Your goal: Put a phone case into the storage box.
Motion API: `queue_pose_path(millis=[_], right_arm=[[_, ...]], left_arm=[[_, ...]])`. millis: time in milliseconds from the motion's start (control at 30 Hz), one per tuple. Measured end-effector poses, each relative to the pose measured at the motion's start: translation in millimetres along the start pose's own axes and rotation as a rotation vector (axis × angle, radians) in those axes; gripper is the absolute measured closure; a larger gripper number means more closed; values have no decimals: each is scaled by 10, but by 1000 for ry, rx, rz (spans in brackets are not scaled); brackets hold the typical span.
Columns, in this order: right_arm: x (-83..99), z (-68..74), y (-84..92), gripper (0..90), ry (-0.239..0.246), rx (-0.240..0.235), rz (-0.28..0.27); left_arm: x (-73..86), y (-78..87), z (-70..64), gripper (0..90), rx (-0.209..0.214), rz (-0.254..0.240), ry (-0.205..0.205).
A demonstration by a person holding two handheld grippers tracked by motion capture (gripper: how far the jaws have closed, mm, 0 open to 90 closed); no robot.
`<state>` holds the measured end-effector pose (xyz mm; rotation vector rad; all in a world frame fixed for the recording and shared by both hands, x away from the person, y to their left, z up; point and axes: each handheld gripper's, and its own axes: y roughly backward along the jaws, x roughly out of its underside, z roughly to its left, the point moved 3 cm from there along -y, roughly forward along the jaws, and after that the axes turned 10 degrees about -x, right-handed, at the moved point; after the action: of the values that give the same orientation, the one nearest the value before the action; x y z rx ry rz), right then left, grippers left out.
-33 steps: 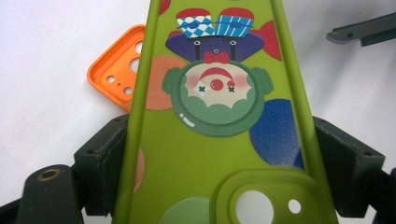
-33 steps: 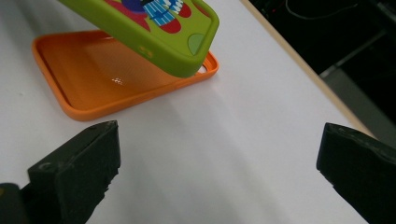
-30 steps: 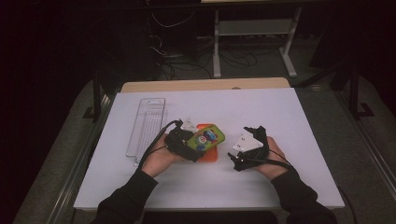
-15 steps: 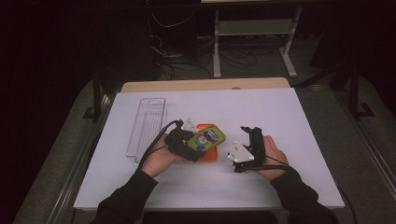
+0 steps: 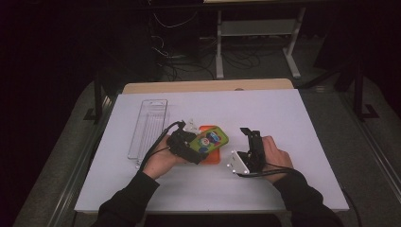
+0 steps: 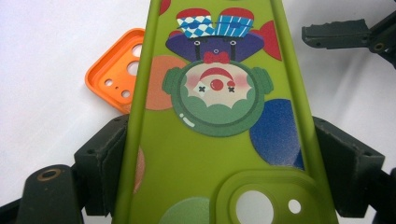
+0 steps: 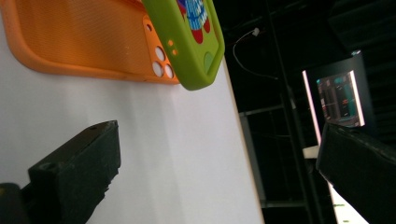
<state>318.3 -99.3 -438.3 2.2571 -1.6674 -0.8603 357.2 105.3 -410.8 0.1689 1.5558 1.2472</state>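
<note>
A: What is different from a second ago?

B: Mostly the right gripper (image 5: 248, 137). It sat tilted beside the cases then; now it is turned so its spread jaws point up the table, with nothing between them. It stays just right of the cases, touching neither.

A: And the left gripper (image 5: 201, 150)?

B: No change. It keeps pinching the green phone case (image 6: 215, 116) across its width, near the camera cut-out, holding it above the orange phone case (image 5: 211, 156) that lies flat on the white table (image 5: 283, 109).

A: So what does that mean for the work?

B: I'd say the green case is secured, and the right side is lining up to take hold of one of the cases.
</note>
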Motion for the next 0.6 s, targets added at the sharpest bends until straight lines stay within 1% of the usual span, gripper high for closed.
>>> queue_pose_path(millis=[33,67,100,133,167,200,267,300,333,367,433,467,567,600], right_arm=[[-6,6,-5,0,34,2,1],[-12,34,4,0,7,-6,13],[-15,38,3,0,13,0,13],[-19,34,-2,0,32,9,11],[-29,34,-2,0,48,21,10],[-34,36,-1,0,56,19,10],[-51,46,-4,7,72,35,9],[-60,51,-1,16,79,45,8],[-69,53,-3,21,96,37,1],[-79,59,-5,29,105,42,-2],[-105,74,-5,46,116,52,-5],[-116,79,-8,52,136,62,-9],[-158,94,-21,72,157,81,-24],[-178,88,-30,78,182,88,-34]], left_arm=[[-3,2,0,156,1,0,0],[-6,4,-1,156,4,2,1],[-11,6,-3,156,5,-1,1],[-18,13,-6,156,5,-2,-3],[-25,15,3,156,2,-6,-19],[-30,19,-1,156,2,-9,-18],[-41,28,-8,156,5,-10,-18],[-42,28,-19,156,11,-9,-9],[-46,30,-21,156,12,-9,-12],[-46,30,-26,156,12,-11,-11],[-53,33,-25,156,11,-9,-22],[-56,35,-21,156,13,-7,-29],[-62,38,-25,156,16,-9,-21],[-64,39,-32,156,17,-13,-13]])
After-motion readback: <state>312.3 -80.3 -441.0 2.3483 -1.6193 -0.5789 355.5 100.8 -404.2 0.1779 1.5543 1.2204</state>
